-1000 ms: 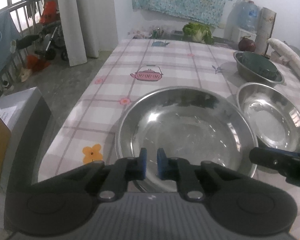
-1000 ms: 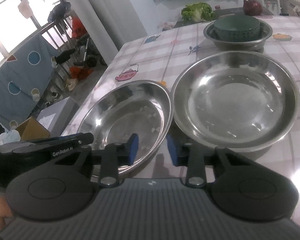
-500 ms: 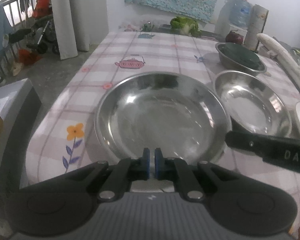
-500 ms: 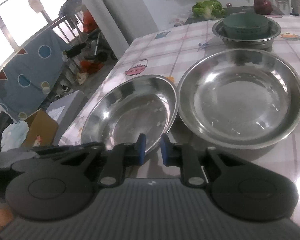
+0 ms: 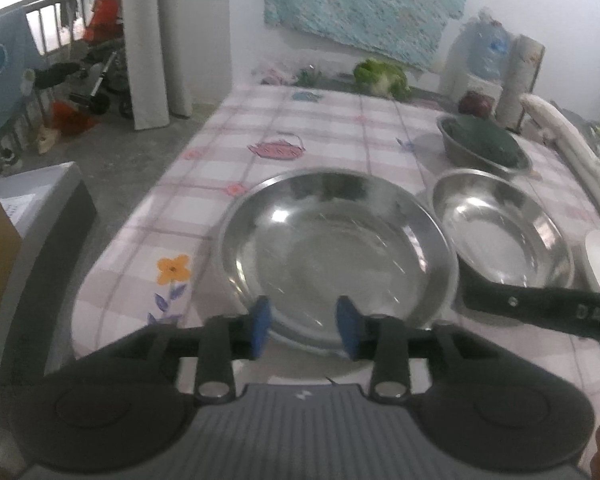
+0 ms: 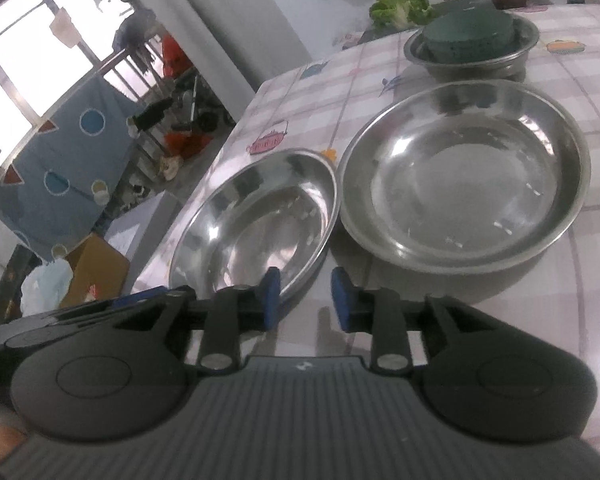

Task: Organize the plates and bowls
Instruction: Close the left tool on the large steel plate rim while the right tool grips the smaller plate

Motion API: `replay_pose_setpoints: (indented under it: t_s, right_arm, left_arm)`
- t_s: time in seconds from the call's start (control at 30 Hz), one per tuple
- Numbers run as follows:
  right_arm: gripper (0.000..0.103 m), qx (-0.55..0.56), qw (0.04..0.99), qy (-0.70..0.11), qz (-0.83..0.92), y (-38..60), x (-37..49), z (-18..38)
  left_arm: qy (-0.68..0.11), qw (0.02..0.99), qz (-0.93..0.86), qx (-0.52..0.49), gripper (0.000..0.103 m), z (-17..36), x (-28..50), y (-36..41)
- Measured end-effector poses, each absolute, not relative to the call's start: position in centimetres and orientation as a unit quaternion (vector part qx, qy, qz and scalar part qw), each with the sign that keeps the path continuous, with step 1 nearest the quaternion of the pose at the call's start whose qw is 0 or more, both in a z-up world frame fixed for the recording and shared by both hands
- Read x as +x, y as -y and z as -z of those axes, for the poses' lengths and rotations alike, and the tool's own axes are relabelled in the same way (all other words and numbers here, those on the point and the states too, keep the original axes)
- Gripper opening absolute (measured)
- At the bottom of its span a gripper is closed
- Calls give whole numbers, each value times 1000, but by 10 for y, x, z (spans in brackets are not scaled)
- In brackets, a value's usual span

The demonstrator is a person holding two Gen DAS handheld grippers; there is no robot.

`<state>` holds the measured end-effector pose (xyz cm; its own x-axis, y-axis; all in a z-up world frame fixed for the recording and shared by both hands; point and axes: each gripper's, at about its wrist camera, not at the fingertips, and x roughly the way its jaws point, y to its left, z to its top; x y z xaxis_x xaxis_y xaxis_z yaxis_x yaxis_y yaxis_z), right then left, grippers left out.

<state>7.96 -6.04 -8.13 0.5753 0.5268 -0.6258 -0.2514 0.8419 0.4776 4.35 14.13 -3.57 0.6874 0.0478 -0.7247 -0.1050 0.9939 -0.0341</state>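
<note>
— What sort of place is this?
— A lived-in home: a desk (image 5: 300, 128) under a teapot-print oilcloth, steel bowls (image 6: 464, 176), a cabbage (image 5: 382, 76), curtains (image 5: 156, 40), laundry (image 6: 60, 168) on the balcony rail, a stroller (image 5: 100, 80).

Light: dim, cool indoor daylight from the window (image 6: 40, 68), blown out white.
Glare: soft highlights on the steel dishes (image 5: 336, 248).
Blur: both views slightly smeared.
Edges: fisheye bending, dark corners.

Near table edge crowded: two steel plates (image 5: 336, 248) (image 5: 500, 228) touching; tablecloth (image 5: 300, 120) beyond bare, passable.
</note>
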Motion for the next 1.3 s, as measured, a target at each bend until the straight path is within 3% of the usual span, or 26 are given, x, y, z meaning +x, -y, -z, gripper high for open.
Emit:
replay_pose_setpoints:
  t_s: [0.13,0.33,0.67,0.87,1.3]
  right_arm:
    - [40,176,871,-399,-225,59,85,81]
    - [40,171,871,-403,-223,52,96,87]
    - [36,159,871,-408,-220,38,117,95]
    - [23,150,876,-406,-213,34,124,98]
    - [21,145,871,-417,-218,41,122,95]
  left_arm:
    - [-389,918,-60,-44,54,35,53,-154]
    - [-388,917,-75,-45,56,44,79,-166]
    - [-390,915,-97,-31,45,53,112,-174]
    - [-416,903,-105,-24,32,64,124,-182]
    - [-440,892,-83,-57,31,61,106,-186]
